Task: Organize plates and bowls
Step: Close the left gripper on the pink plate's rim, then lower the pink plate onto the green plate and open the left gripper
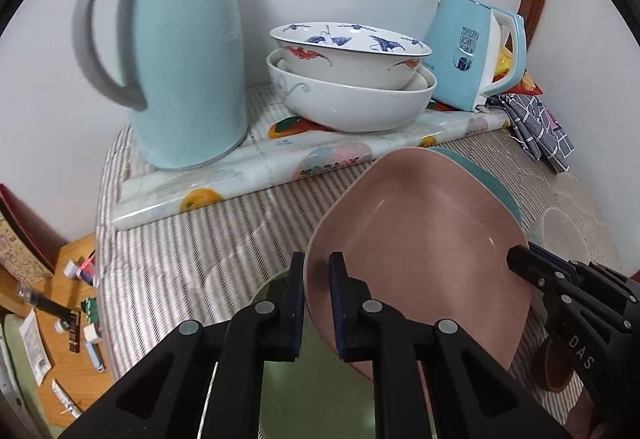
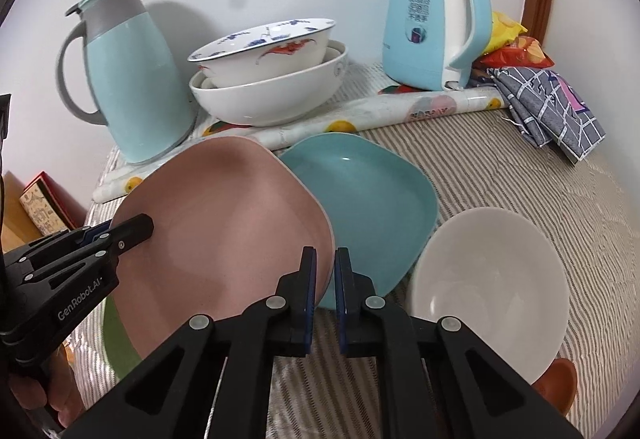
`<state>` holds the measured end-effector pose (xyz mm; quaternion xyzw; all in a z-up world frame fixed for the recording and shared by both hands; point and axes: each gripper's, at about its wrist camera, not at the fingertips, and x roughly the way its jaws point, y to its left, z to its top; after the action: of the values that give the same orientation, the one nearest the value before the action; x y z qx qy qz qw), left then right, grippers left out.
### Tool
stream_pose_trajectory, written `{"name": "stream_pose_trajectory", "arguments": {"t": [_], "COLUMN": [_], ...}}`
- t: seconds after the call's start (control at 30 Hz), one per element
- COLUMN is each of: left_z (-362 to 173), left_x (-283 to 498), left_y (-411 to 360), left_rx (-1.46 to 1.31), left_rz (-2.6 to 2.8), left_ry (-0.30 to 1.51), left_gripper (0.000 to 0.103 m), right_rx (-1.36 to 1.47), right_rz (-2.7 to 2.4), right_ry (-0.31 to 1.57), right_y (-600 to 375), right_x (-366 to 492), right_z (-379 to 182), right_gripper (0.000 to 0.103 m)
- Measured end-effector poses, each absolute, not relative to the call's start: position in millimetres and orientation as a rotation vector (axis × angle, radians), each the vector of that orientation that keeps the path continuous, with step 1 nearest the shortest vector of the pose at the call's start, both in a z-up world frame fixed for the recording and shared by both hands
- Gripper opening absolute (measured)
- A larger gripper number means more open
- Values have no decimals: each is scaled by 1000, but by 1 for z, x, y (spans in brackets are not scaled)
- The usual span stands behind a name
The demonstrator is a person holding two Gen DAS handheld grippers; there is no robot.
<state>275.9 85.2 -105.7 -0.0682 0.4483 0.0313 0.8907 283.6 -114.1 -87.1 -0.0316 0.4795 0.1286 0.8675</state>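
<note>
Both the left claw (image 1: 317,271) and right claw (image 2: 326,267) grip the pink plate (image 2: 224,223) by opposite edges, likely to lift and stack it on the teal plate (image 2: 368,191)

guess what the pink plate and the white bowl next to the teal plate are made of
Pink plate: probably matte plastic or melamine, going by its flat colour, soft sheen and thin rim; glazed ceramic is possible. White bowl: looks like ceramic or melamine, smooth and plain with a dull gloss; the look leaves it open.
</note>
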Motion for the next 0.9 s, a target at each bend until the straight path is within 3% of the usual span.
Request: {"name": "stream_pose_trajectory", "arguments": {"t": [0.9], "left_z": [-121], "left_x": [210], "left_y": [108], "left_rx": [-199], "left_rz": [114], "left_ry": [978], "left_gripper": [13], "right_rx": [-116], "right_rz": [322], "right_ry": [1028], "right_y": [-81], "right_x": [256], "right_z": [-105], "right_gripper": [9]}}
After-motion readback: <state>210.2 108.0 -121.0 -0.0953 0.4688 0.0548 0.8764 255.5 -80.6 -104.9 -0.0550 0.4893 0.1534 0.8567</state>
